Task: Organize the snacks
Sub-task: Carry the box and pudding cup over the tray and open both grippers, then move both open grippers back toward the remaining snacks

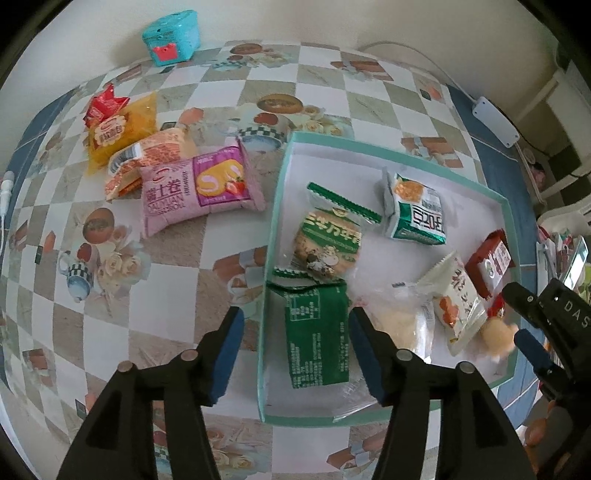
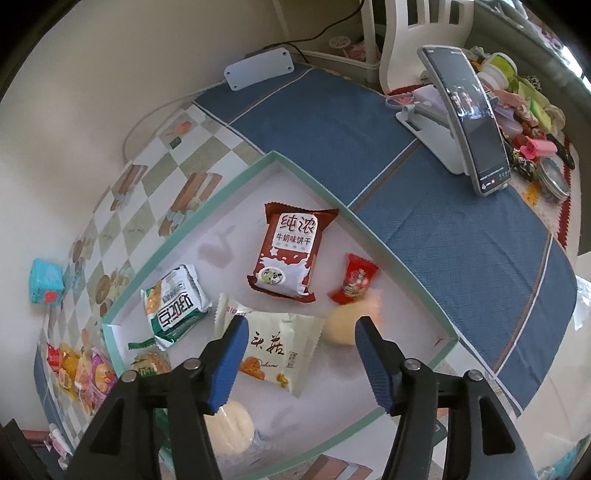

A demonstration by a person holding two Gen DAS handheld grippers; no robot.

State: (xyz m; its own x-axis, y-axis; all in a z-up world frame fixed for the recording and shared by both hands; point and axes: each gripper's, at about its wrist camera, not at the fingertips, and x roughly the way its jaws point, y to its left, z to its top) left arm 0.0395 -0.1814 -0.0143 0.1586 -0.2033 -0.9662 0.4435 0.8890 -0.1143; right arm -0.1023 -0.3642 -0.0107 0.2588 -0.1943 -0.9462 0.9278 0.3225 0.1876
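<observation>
A shallow white tray with a teal rim (image 1: 275, 206) holds several snacks: a dark green packet (image 1: 317, 336), a green biscuit pack (image 1: 327, 240), a green-white pack (image 1: 415, 210), a white pastry pack (image 2: 280, 350), a red milk-biscuit pack (image 2: 288, 251), a small red candy (image 2: 354, 280) and a blurred pale bun (image 2: 347, 321). My left gripper (image 1: 295, 314) is open, straddling the green packet and the tray's left wall without pressing. My right gripper (image 2: 303, 323) is open above the white pastry pack, the bun beside its right finger. A pink Swiss-roll pack (image 1: 199, 192), an orange pack (image 1: 147, 158) and a yellow pack (image 1: 118, 129) lie on the table left of the tray.
A teal toy box (image 1: 171, 37) stands at the table's far edge by the wall. A white power strip (image 1: 495, 120) and its cable lie beyond the tray. A phone on a stand (image 2: 476, 122) sits on the blue cloth, with a pile of small clutter (image 2: 532, 110) and a white chair (image 2: 406, 22) behind.
</observation>
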